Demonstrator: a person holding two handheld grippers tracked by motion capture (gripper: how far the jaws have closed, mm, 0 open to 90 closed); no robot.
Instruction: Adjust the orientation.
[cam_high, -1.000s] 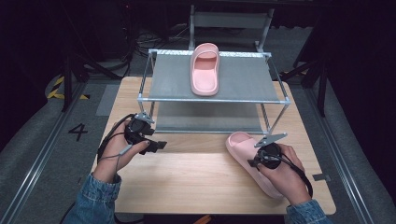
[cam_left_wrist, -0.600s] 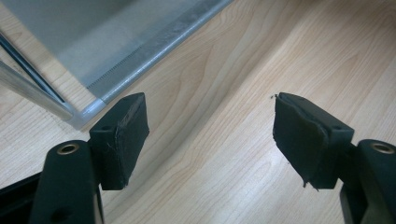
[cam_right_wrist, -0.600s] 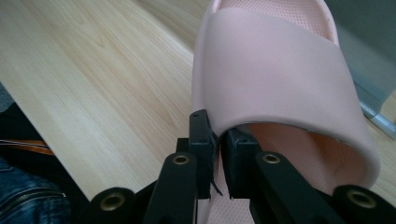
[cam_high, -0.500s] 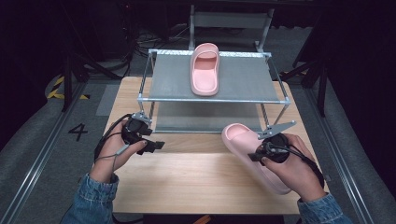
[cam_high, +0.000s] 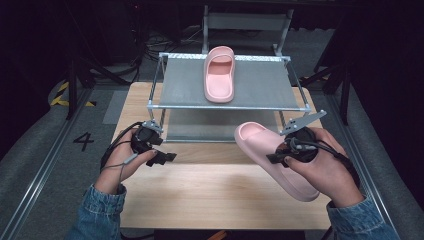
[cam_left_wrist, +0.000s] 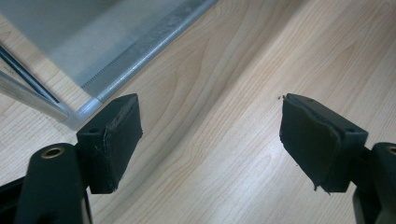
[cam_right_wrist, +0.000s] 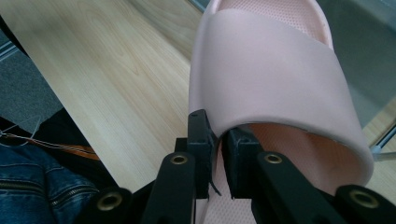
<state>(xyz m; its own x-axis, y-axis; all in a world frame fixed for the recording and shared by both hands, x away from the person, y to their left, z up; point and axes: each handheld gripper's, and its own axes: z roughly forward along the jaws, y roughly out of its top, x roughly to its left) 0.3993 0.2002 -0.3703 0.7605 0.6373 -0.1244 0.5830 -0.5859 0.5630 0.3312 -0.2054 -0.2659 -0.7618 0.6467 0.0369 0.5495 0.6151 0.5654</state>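
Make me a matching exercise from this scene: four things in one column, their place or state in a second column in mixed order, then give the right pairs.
Things:
1. left tool
2. right tool
3. slipper on the rack
4. wooden table

Places or states:
A. clamped on the side wall of a pink slipper
B. lies on the grey top shelf
C. jaws wide apart, nothing between them
D. bears the metal rack

Pairs: 1-C, 2-A, 3-B, 4-D

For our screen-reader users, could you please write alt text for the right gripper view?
The right gripper pinches the side edge of a pink slipper by its strap, above a light wooden table.
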